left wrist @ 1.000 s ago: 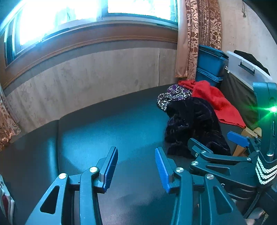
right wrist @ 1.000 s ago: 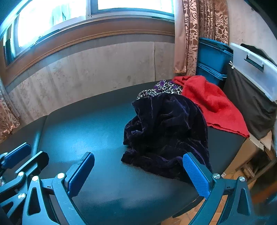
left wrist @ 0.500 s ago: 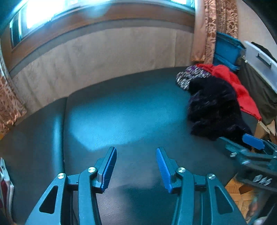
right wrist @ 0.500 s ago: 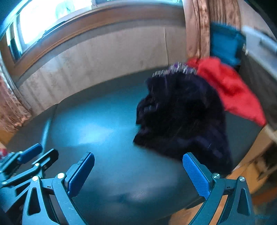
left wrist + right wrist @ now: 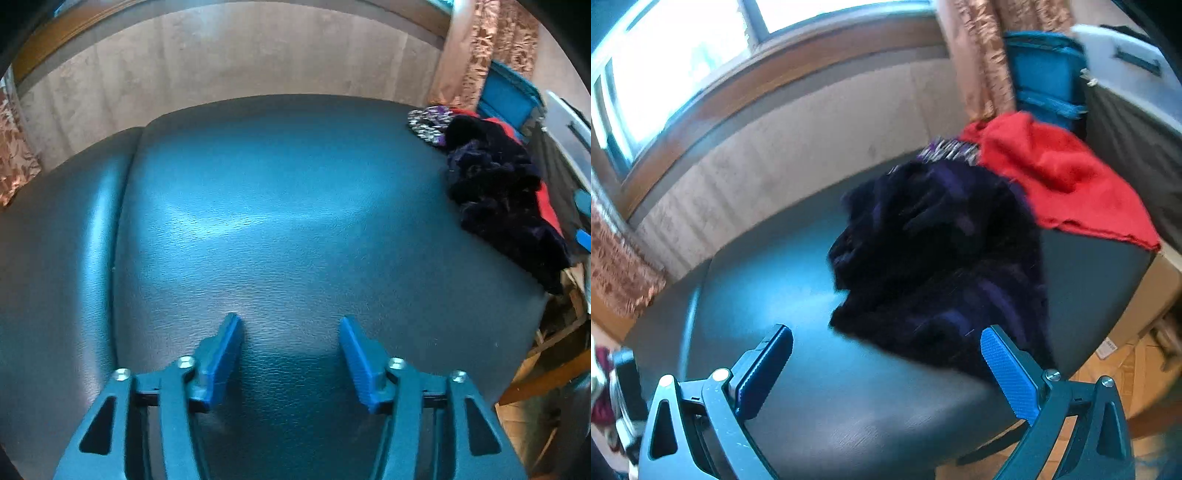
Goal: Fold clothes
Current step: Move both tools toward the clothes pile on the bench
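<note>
Three pieces of clothing sit bunched up at the far right end of the big dark padded table [image 5: 280, 206]. On top is a crumpled dark purple velvet garment [image 5: 938, 266]. A fuzzy red cloth [image 5: 1060, 173] lies just behind it, and a small spotted purple cloth [image 5: 951, 150] peeks out at the back. None of them looks folded; all three are still in a heap, so I think the folding is left to do. The left claw [image 5: 290, 345] hangs over a bare part of the table with its blue pads wide apart, holding nothing. The right claw [image 5: 886, 363] points at the dark garment, spread wide too, and is also holding nothing.
</note>
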Action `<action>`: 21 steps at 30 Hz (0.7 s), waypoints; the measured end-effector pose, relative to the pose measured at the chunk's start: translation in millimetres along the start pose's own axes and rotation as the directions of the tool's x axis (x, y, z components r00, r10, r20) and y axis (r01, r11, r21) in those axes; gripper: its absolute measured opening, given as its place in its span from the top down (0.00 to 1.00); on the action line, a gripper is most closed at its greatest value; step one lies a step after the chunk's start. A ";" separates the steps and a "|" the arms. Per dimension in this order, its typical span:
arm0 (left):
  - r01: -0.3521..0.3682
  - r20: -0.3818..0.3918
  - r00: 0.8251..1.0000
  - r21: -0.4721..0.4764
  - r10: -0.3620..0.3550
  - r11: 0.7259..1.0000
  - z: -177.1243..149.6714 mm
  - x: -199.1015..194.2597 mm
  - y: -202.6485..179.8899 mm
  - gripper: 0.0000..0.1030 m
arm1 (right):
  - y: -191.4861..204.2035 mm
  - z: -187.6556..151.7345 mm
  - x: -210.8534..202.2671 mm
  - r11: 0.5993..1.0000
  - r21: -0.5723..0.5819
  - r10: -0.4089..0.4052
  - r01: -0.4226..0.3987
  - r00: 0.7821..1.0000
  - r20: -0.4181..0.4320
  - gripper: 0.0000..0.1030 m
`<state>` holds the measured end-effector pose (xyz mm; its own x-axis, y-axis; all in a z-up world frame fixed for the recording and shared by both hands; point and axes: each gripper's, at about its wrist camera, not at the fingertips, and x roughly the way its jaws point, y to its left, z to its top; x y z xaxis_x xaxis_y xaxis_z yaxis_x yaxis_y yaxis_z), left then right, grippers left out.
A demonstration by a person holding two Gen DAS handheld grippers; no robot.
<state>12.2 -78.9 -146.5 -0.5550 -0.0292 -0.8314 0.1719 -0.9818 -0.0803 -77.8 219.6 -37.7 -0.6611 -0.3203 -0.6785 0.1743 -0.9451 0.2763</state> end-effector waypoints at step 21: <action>0.074 0.124 0.988 0.118 -0.088 0.990 -5.4 9.6 -17.8 0.01 | 10.1 -37.3 -58.1 0.985 0.139 -0.094 0.101 0.994 -0.057 0.05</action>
<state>8.1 -60.7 -156.0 -0.6647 0.0346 -0.7463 0.0332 -0.9966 -0.0758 -10.4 226.2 -20.9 -0.6322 -0.2334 -0.7388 0.0040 -0.9545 0.2981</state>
